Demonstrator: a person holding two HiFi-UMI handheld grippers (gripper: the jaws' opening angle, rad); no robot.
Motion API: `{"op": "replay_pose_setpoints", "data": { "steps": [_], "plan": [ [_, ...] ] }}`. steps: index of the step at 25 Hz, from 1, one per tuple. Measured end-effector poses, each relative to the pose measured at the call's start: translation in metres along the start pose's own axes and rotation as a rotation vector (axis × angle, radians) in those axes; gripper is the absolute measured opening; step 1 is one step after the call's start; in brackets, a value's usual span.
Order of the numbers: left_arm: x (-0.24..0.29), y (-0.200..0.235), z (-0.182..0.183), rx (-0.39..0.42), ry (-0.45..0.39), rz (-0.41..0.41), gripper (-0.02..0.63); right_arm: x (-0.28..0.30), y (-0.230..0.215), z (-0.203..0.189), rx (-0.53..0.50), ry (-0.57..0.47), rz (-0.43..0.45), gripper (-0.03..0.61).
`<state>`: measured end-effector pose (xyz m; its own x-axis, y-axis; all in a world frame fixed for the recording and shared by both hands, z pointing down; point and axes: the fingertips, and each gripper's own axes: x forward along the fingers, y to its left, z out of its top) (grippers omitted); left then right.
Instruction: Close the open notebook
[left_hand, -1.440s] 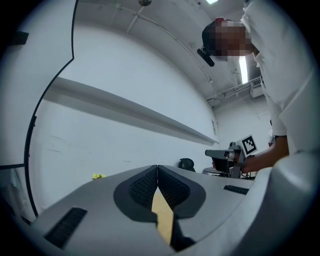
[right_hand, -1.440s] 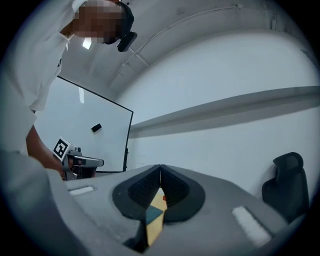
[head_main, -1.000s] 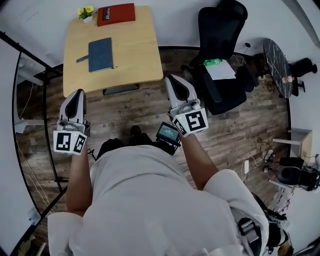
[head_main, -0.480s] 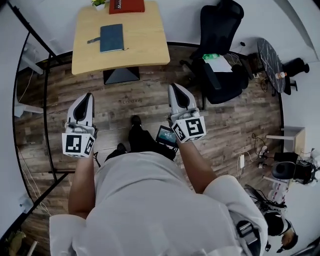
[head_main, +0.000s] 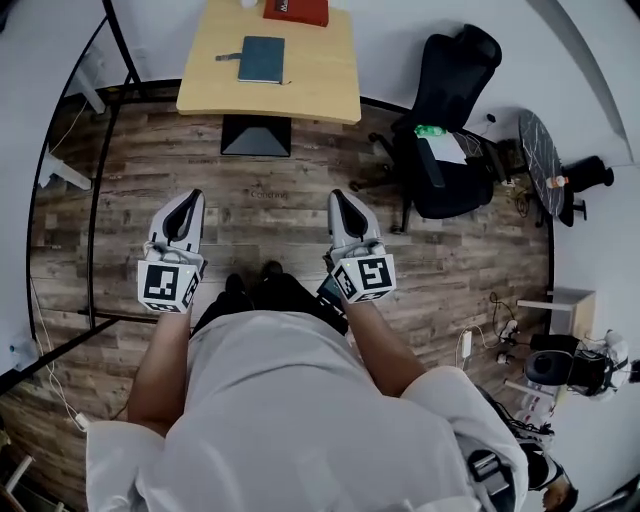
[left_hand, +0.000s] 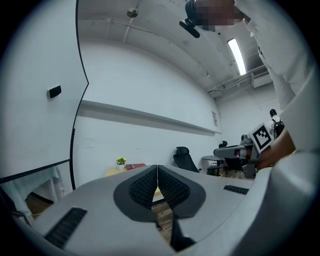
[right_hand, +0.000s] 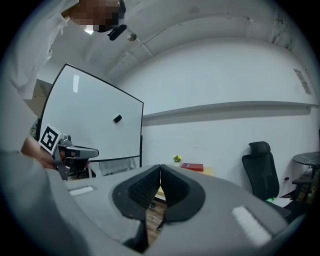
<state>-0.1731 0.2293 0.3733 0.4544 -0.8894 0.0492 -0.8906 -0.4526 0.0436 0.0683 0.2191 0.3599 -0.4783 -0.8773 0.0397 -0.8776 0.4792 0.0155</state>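
Looking down through the head view, I have the left gripper (head_main: 189, 196) and the right gripper (head_main: 338, 194) held out side by side over the wooden floor (head_main: 280, 210). Both point level towards the bench (head_main: 320, 95) and are well apart from it.

In the left gripper view the jaws are pressed together along their ribbed pads, with nothing between them. The right gripper view shows the same on that side: jaws closed and empty. Each gripper's marker cube (head_main: 167, 285) faces up at the head camera, just ahead of my operator's forearms.

The notebook (head_main: 261, 59) lies flat near the middle of the bench with its dark blue cover up. From this height it looks closed. A small dark pen-like thing (head_main: 226, 57) lies just beside its left edge, too small for me to identify. A red book (head_main: 297, 10) sits at the far edge of the bench, apart from the notebook. In the right gripper view a small potted plant (right_hand: 177, 158) with yellow flowers stands just beside that book.

Right of the bench stands a black office chair (head_main: 450, 110). A white sheet (head_main: 452, 148) and a green bottle (head_main: 429, 131) lie on its seat. A whiteboard (right_hand: 90, 120) on a black frame stands to the left of the bench, and a white wall runs behind everything.
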Motion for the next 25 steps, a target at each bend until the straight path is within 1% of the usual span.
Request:
{"op": "replay_pose_setpoints", "data": {
  "steps": [3,6,7,10,12,16,18,22,25],
  "plan": [
    [-0.015,-0.008,0.002,-0.001,-0.004,0.011,0.011,-0.01,-0.002,-0.001,0.01,0.001,0.024,0.0],
    [-0.022,-0.014,0.007,-0.008,-0.013,0.025,0.011,-0.019,-0.019,-0.014,0.084,0.049,0.036,0.0],
    [-0.023,-0.018,0.01,-0.011,-0.019,0.025,0.011,-0.024,-0.025,-0.014,0.086,0.05,0.032,0.0],
    [-0.028,-0.041,0.017,-0.011,-0.034,0.002,0.011,-0.051,-0.038,-0.001,0.033,0.019,0.028,0.0],
    [-0.03,-0.059,0.014,-0.014,-0.025,0.003,0.011,-0.074,-0.048,0.004,0.004,0.0,0.019,0.0],
    [-0.03,-0.09,0.001,-0.041,-0.004,-0.001,0.011,-0.106,-0.066,-0.004,0.018,-0.015,-0.02,0.0],
    [-0.033,-0.103,-0.007,-0.053,0.013,-0.006,0.011,-0.114,-0.066,-0.009,0.033,-0.015,-0.026,0.0],
    [-0.038,-0.115,-0.008,-0.059,0.01,-0.007,0.011,-0.127,-0.059,-0.008,-0.003,-0.027,-0.01,0.0],
    [-0.039,-0.115,-0.005,-0.053,0.004,-0.005,0.011,-0.125,-0.056,-0.007,-0.001,-0.033,-0.001,0.0]
  ]
}}
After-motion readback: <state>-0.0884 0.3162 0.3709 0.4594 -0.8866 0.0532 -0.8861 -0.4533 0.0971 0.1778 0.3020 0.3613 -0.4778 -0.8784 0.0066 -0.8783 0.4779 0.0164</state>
